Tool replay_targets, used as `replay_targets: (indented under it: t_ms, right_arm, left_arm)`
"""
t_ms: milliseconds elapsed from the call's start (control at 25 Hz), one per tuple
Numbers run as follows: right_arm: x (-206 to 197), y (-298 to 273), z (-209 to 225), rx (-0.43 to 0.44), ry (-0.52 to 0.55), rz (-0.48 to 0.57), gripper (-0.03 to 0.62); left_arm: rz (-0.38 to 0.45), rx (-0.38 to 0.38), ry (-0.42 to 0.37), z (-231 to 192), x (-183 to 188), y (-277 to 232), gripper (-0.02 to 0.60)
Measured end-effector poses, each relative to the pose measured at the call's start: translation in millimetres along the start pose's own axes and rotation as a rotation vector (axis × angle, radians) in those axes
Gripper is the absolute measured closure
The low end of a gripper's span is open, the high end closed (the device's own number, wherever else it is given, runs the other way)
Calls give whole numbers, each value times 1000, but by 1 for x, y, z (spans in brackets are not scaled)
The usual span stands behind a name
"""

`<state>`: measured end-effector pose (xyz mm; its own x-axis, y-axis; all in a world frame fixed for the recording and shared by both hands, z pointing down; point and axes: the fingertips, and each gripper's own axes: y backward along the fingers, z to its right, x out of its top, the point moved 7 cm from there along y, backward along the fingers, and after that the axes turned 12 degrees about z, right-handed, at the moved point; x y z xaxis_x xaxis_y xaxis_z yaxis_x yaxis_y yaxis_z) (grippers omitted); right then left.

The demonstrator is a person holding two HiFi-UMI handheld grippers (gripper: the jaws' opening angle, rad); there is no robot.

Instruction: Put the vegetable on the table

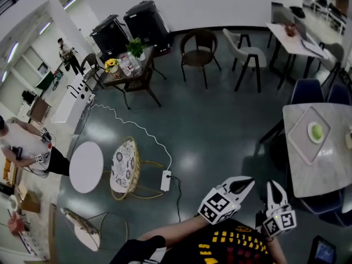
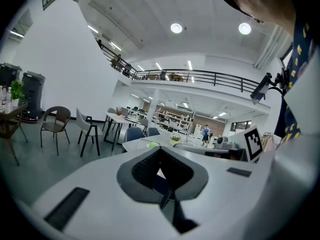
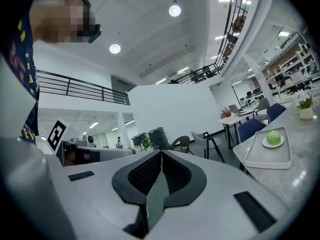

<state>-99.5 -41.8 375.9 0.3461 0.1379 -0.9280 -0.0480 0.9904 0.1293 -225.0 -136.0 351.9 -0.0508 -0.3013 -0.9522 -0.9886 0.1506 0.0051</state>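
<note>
While both tools are held out level above the dark floor, the left tongs are seen released, their pads a little apart and nothing lodged between them. Just beside them, on their right, the right tongs are clenched. In the right gripper view the ribbed pads are pressed flat together along one line, and nothing is gripped.

And now the vegetable is picked out: a round pale-green ball, ahead of both tongs and off to their right, well apart from either tip. It is seated on a small white plate, and the plate is set in a pale rectangular tray on the marble-look worktop. From the right tongs, the tray is caught to the right of the pads, with its near corner close to the worktop's edge. A small pot of flowers is spotted farther back on the same worktop. Blue chairs are tucked against the worktop, ahead of the right tongs.

To the left of the left tongs, a white power strip is laid on the floor with its cable curled away. Farther left, a wicker chair and a round white side table are parked. Neither the vegetable nor the tray is touched by the tongs.
</note>
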Motion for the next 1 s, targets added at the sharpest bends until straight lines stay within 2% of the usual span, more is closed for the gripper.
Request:
replay_targets:
  t_ms: [120, 360, 480, 800, 960, 1000]
  right_arm:
    - [2, -41, 3, -13, 4, -10, 596]
    - [-15, -135, -14, 76, 10, -51, 596]
    - [-18, -166, -3, 75, 5, -63, 597]
    - [6, -182, 79, 4, -6, -8, 595]
    - [28, -183, 138, -31, 2, 52, 595]
    - [32, -183, 149, -51, 9, 63, 572]
  left_arm:
    - [14, -1, 6, -38, 14, -8, 580]
    - [60, 88, -19, -122, 48, -3, 580]
    - [46, 95, -5, -148, 48, -15, 580]
    - [9, 58, -27, -158, 51, -100, 580]
    - [4, 8, -69, -152, 59, -162, 580]
    - [2, -13, -74, -151, 60, -175, 580]
